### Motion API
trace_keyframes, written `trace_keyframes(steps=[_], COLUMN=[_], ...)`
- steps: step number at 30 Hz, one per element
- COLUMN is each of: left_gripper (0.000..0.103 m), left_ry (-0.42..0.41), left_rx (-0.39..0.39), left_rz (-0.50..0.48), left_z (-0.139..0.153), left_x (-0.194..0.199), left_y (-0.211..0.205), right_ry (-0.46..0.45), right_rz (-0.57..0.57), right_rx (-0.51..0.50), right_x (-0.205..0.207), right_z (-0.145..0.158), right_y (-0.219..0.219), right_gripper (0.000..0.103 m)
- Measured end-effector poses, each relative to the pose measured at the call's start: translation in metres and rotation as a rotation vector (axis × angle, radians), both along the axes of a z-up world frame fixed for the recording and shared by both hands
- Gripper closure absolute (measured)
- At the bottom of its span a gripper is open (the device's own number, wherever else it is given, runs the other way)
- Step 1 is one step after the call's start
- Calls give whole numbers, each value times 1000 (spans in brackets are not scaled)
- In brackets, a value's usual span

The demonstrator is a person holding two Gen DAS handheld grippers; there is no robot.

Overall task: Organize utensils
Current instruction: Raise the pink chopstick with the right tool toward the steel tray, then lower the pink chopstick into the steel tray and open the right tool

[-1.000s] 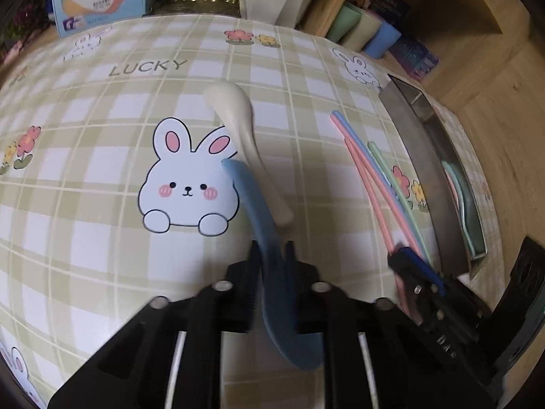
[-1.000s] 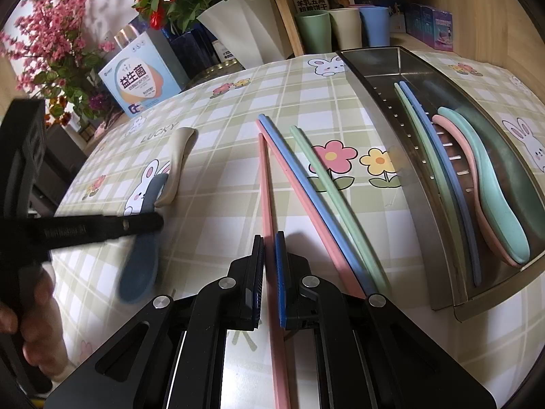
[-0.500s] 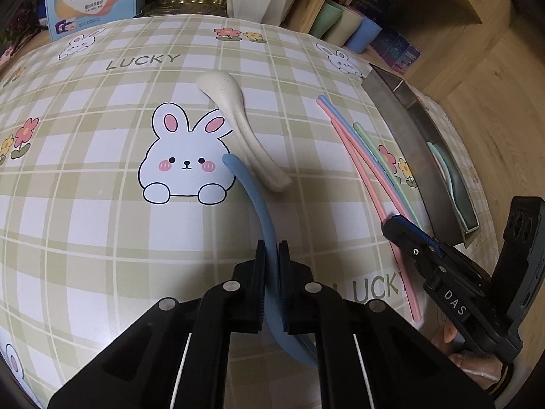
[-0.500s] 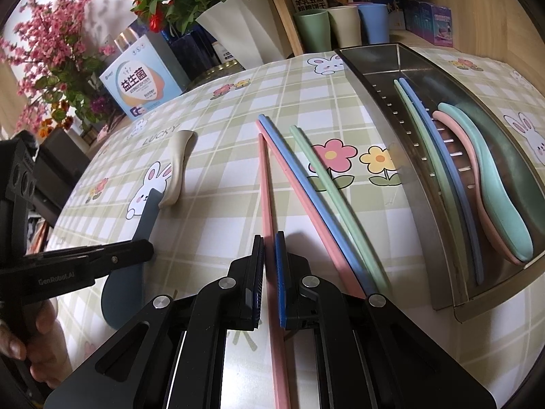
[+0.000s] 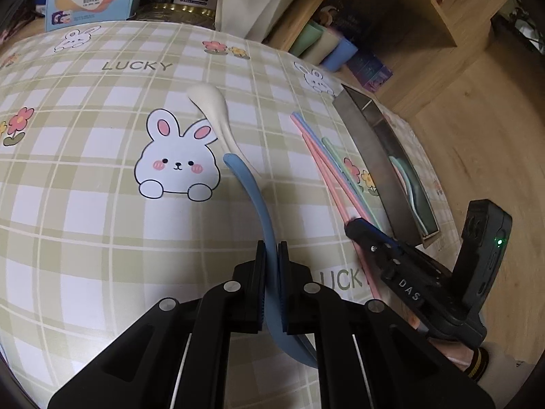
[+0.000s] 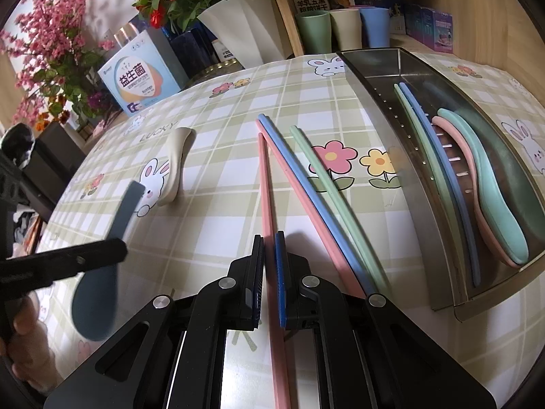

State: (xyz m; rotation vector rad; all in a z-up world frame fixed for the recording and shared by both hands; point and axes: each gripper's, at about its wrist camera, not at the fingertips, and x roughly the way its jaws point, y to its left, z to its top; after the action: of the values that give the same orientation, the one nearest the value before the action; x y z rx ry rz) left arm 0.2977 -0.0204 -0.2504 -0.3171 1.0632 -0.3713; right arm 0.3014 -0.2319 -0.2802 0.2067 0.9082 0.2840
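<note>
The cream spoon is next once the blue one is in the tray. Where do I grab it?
Take the cream spoon on its narrow handle, the near end beside the bunny print, coming down from above with the claw across the handle. It lies flat, and the bowl at the far end is wide and rounded, likely to slip.

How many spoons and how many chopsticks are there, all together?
Spoons: 4
Chopsticks: 6
Total: 10
</note>
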Motion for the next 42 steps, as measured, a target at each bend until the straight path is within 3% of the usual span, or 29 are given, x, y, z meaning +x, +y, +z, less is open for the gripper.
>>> trace_keyframes(steps=[4, 17, 21, 33, 39, 42], left_gripper=[97, 96, 96, 96, 96, 96], left_ry=[4, -16, -26, -39, -66, -73], left_rx=[-16, -24, -42, -50, -44, -45], left_rz=[22, 45, 48, 56, 52, 37], left_z=[-1, 2, 4, 8, 19, 25], left_x=[-1, -5, -8, -11, -8, -7], left_y=[5, 14, 20, 27, 24, 20], right_ry=[-18, -22, 28, -17, -106, -89], right_rz=[2, 94, 90, -6, -90, -147], right_rx=[-100, -272, -219, -77, -107, -139], right_x=[-2, -1, 5, -5, 10, 22], right_z=[3, 8, 10, 36, 65, 65], right_y=[12, 29, 23, 2, -35, -61], right_gripper=[96, 97, 97, 97, 97, 97])
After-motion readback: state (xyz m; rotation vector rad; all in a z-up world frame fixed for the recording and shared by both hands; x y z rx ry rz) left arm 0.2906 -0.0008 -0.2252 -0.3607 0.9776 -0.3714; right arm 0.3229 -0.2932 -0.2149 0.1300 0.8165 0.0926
